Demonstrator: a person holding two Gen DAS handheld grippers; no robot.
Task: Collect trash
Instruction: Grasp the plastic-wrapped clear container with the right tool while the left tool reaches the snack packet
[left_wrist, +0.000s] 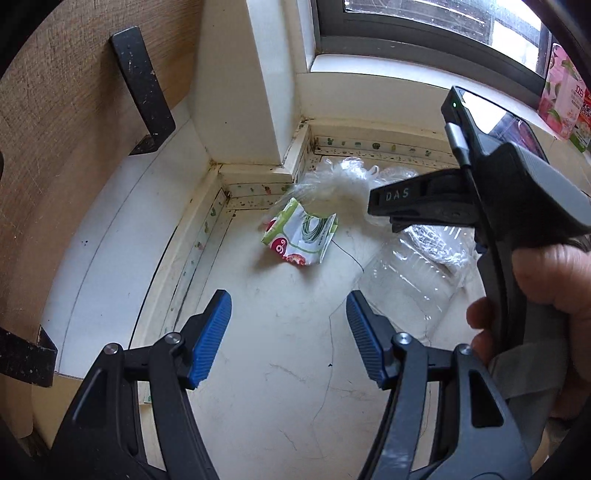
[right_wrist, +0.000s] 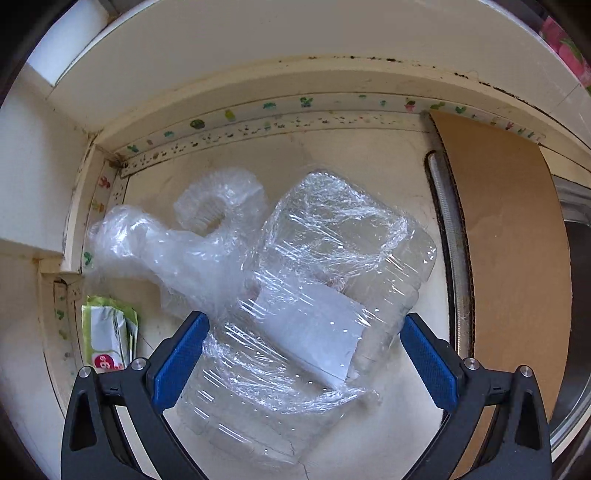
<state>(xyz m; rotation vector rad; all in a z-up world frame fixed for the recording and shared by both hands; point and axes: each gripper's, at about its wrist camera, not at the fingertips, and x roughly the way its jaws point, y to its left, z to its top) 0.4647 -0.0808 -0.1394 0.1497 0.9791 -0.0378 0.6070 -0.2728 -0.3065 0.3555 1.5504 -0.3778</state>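
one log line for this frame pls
left hand-held gripper: open, empty | right hand-held gripper: open over clear plastic container | green wrapper: on counter

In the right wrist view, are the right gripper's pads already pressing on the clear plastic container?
No: the right gripper stands open, its blue pads straddling the film-wrapped clear plastic container with gaps on both sides.

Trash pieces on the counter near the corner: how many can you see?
3. A green wrapper by the left wall, a crumpled clear bag in the corner, and a cling-wrapped clear container below the open right tongs. More may be hidden underneath.
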